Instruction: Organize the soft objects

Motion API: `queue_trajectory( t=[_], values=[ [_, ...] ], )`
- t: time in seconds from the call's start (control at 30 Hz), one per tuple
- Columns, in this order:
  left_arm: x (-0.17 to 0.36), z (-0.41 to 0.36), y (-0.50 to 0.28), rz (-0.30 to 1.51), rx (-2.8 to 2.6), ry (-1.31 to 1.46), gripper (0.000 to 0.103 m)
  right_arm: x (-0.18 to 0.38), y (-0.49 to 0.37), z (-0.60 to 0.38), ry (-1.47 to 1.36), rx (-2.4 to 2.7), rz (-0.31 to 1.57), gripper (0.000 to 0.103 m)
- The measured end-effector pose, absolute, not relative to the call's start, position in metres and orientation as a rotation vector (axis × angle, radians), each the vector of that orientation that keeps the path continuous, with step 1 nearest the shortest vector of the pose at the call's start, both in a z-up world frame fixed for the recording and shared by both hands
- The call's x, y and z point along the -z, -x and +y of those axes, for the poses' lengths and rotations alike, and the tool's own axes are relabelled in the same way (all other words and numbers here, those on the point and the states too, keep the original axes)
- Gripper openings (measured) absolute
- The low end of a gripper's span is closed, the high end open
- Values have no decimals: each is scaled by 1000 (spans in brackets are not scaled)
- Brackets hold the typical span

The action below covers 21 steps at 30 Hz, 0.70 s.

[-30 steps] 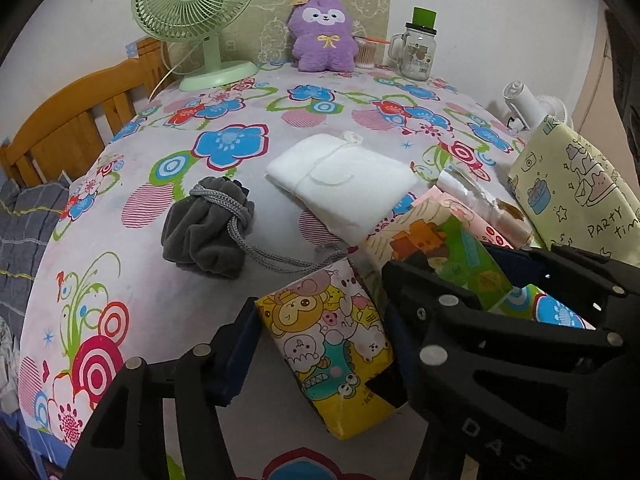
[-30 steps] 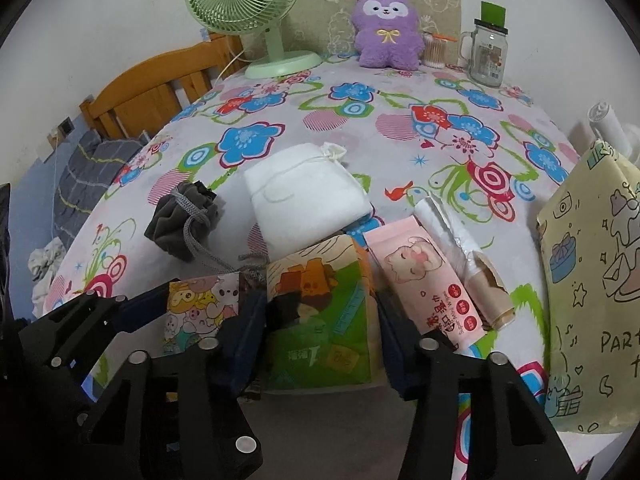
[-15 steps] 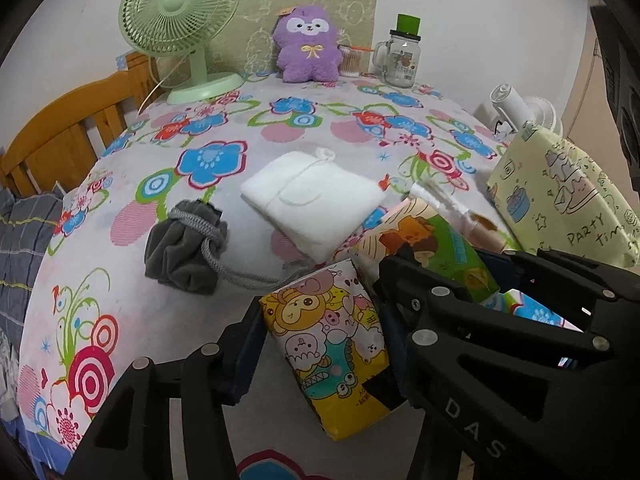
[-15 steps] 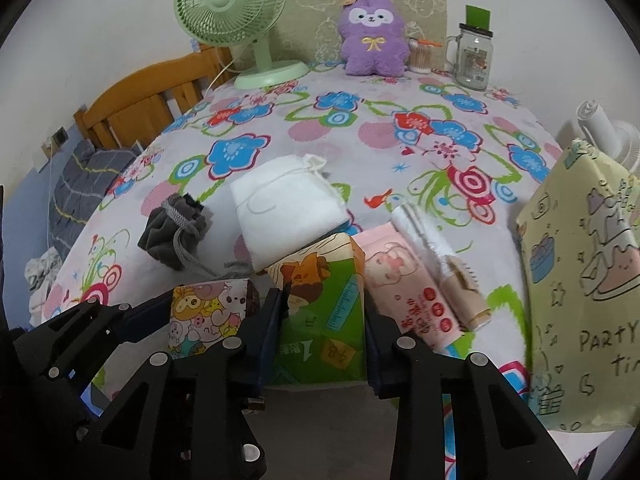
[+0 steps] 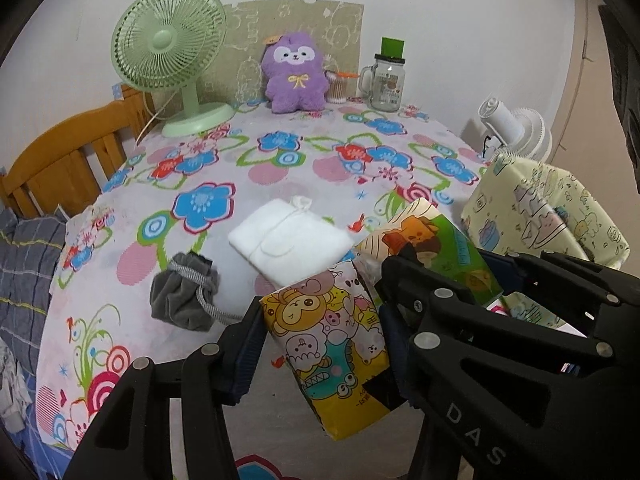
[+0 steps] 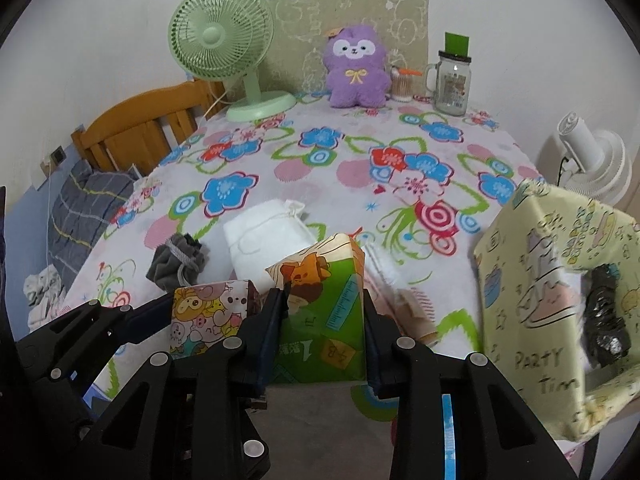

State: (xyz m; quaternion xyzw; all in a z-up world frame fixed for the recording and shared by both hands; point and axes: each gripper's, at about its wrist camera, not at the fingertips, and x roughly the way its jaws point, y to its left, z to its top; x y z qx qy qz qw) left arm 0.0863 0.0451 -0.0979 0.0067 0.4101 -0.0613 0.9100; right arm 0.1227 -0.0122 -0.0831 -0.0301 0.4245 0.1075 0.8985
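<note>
— Both tissue packs had come up off the table since a second before, hadn't they?

— Yes. The left gripper [image 5: 320, 344] was clenched on the yellow cartoon pack [image 5: 332, 344], and the right gripper [image 6: 320, 336] had just been closing and was clamped on the green pack [image 6: 324, 320]. Both packs hung above the near edge of the table [image 6: 320, 168], side by side.

— How would they handle?

— Light and squashy, I judged; the plastic wrap looked slick, so a grip across the middle of the long sides suited best.

— And the rest?

— The white pouch [image 5: 288, 240] and grey drawstring bag [image 5: 184, 296] lay toward the table's middle, and the yellow party bag [image 6: 552, 320] stood at the right edge, likely where the packs belonged.
</note>
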Motion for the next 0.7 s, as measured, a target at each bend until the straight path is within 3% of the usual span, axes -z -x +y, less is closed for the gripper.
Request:
queue_trajectory(
  t=[0.7],
  values=[
    [37,26,-91,760,146,-45,58,20,-121,-28,54,-195,786,39]
  ],
)
